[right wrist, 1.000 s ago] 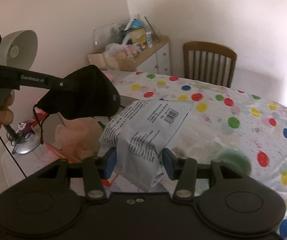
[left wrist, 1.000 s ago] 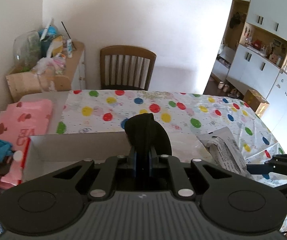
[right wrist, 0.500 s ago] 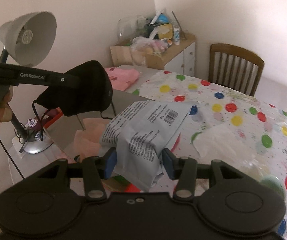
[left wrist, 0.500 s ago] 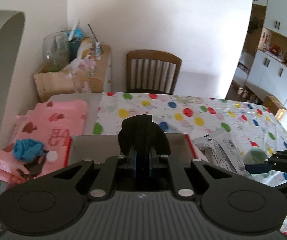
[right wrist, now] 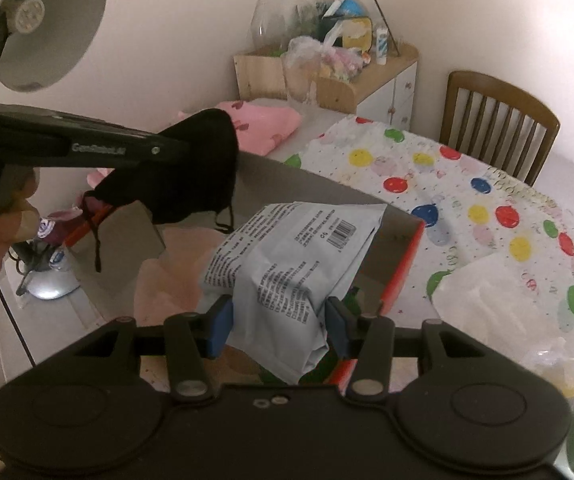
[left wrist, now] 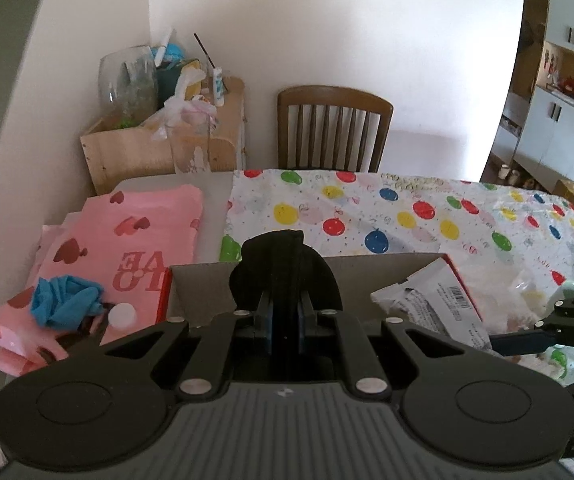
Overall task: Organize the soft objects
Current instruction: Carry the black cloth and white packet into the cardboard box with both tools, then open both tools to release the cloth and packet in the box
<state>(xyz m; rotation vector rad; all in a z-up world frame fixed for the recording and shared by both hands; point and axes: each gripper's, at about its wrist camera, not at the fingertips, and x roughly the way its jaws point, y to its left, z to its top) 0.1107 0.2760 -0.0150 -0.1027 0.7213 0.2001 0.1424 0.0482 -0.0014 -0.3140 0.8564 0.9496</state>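
My left gripper point(left wrist: 285, 316) is shut on a black fabric mask point(left wrist: 283, 268), which bulges up beyond the fingertips. In the right wrist view the mask point(right wrist: 195, 168) hangs from the left gripper point(right wrist: 175, 148), its strings dangling over an open cardboard box point(right wrist: 403, 248) with red outer sides. My right gripper point(right wrist: 279, 328) is shut on a soft pale grey printed package point(right wrist: 295, 248) with a barcode, held above the box's near right corner. The same package point(left wrist: 435, 304) shows at the right in the left wrist view. Something pink point(right wrist: 183, 264) lies inside the box.
A pink heart-printed bag point(left wrist: 127, 240) with a blue cloth point(left wrist: 63, 304) on it lies left of the box. A desk lamp point(right wrist: 43, 28) stands at the far left. Behind the dotted tablecloth point(left wrist: 407, 208) are a wooden chair point(left wrist: 333, 128) and a cluttered cabinet point(left wrist: 159, 148).
Both grippers have moved left and lower, over the box, each keeping its load. The pink bag and the lamp have come closer into view.
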